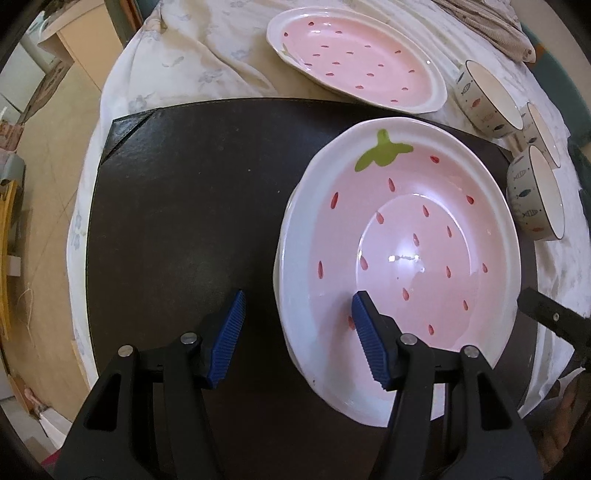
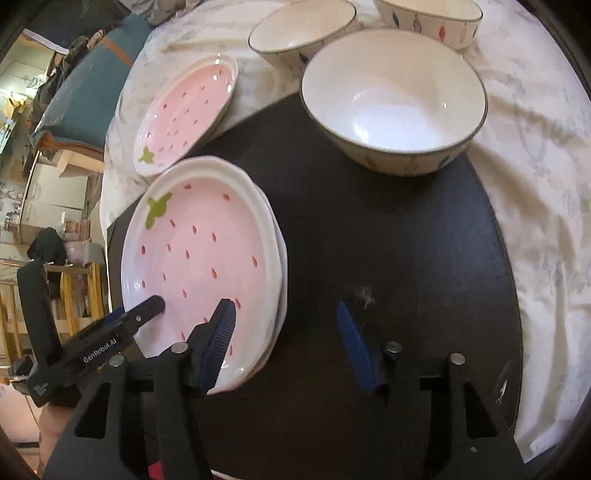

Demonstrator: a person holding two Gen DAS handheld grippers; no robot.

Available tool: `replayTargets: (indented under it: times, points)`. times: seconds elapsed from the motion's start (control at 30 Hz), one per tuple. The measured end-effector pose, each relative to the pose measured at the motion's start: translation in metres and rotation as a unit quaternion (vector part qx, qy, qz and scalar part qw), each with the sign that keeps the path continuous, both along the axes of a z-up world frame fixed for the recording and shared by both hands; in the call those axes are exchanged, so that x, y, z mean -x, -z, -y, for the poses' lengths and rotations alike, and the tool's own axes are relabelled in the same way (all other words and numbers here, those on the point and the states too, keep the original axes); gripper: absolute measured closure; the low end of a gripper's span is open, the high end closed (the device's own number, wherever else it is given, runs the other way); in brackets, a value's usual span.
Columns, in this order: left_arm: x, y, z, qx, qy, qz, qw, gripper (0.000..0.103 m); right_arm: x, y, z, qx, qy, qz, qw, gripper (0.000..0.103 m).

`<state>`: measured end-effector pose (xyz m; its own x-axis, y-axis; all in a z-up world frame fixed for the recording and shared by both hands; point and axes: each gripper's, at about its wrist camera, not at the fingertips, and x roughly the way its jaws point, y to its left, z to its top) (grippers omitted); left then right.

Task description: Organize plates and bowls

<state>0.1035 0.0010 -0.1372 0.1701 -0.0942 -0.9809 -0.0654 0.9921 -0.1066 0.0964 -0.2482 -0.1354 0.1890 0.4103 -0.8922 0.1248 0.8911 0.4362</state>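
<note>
Strawberry plates stacked on a dark mat, bowls beside them, both grippers apart and empty.

A white floral cloth (image 1: 192, 62) covers the table, and the dark mat (image 1: 184, 206) lies on it. On the mat sits a stack of pink strawberry plates (image 1: 402, 258); a single strawberry plate (image 1: 354, 61) rests on the cloth beyond the mat. The nearest bowl (image 2: 393, 101) stands at the mat's far edge, with two more bowls (image 2: 303, 27) on the cloth behind it. The left gripper (image 1: 297, 336) hangs spread wide over the stack's near rim, one finger above the pink well. The right gripper (image 2: 286, 341) is spread too, its fingers over the stack's edge and the bare mat.
</note>
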Motion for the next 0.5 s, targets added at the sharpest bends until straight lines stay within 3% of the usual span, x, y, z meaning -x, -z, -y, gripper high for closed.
replayTargets:
  times: [0.3,0.43,0.5]
  points:
    - [-0.012,0.005,-0.002,0.029,-0.014,0.012,0.9994,0.044,-0.022,0.019,-0.011,-0.005,-0.015,0.002,1.0,0.044]
    - [-0.016,0.005,0.002,0.033,-0.011,0.016,0.9993,0.044,-0.026,0.029,-0.016,-0.01,-0.031,-0.008,0.999,0.064]
    - [-0.018,0.005,0.005,0.034,-0.006,0.019,0.9992,0.045,-0.026,0.029,-0.02,-0.003,-0.044,0.002,0.999,0.069]
